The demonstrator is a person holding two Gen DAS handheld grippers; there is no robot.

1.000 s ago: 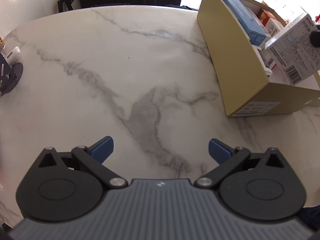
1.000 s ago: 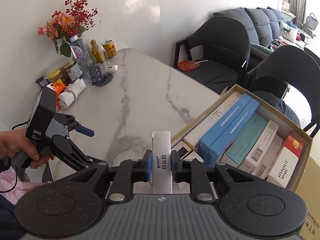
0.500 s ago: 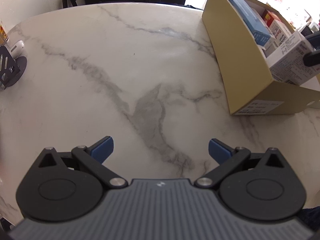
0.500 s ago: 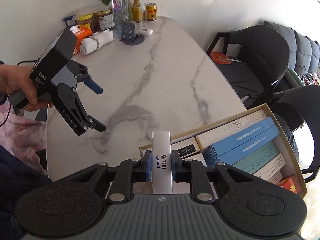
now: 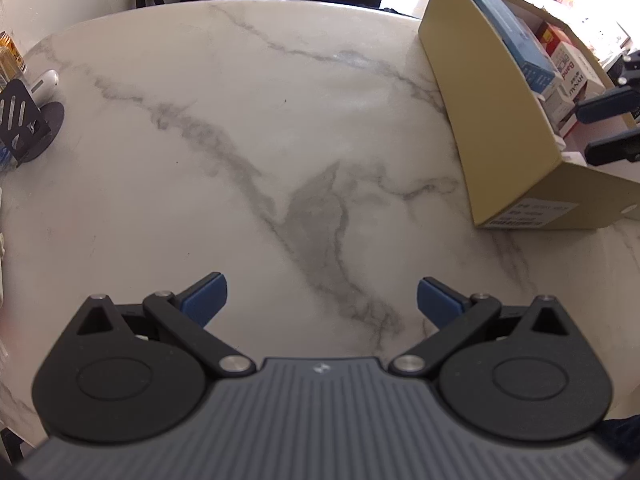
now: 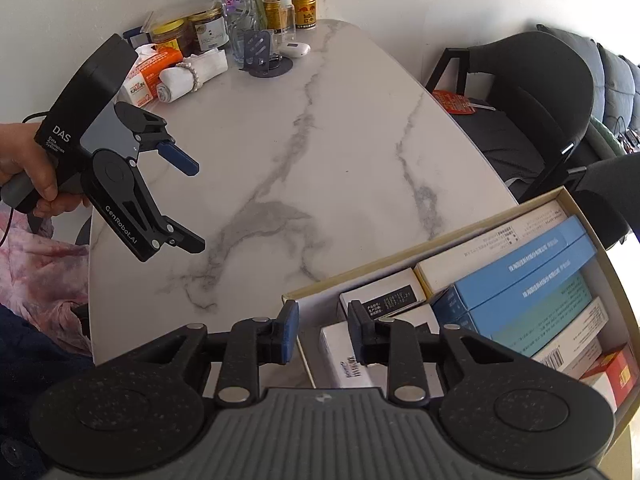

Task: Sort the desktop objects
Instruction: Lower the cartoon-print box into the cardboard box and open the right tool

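The right gripper (image 6: 322,330) is held over the near corner of the carton (image 6: 618,288), its jaws parted a little and nothing gripped. A white box (image 6: 344,354) lies flat in that corner just below, beside the other packs, as sorting would want. The left gripper (image 5: 322,300) is held wide apart and bare above the marble table (image 5: 248,128), clear of the carton.

One cardboard box (image 6: 618,280), two tools, two glass jars, one gold can (image 6: 304,10).
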